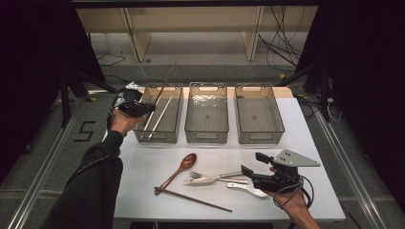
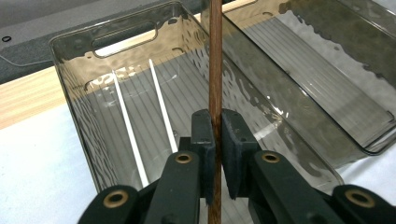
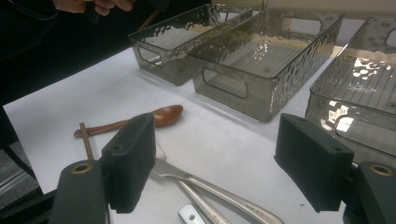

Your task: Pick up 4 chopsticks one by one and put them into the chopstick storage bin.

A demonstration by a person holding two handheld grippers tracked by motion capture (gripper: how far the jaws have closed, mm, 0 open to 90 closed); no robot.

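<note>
the white table point(image 1: 143, 167) carries three clear grey bins in a row along its far edge: the left bin point(image 1: 177, 119), the middle bin point(image 1: 207, 136) and the right bin point(image 1: 259, 136), side by side and just apart. the left gripper point(image 1: 149, 108) hangs over the left bin's near left corner, its jaws clamped on a brown chopstick point(image 2: 215, 60) that slants up over that bin toward the far edge. two white chopsticks point(image 2: 133, 135) lie on the left bin's floor. the right gripper point(image 1: 254, 163) sits low over the near right part of the table, jaws spread wide with nothing between them. near the front edge lie a wooden spoon point(image 1: 184, 166), a second brown chopstick point(image 1: 196, 199), a metal fork point(image 1: 210, 177) and a white spoon point(image 1: 248, 189), close together.
</note>
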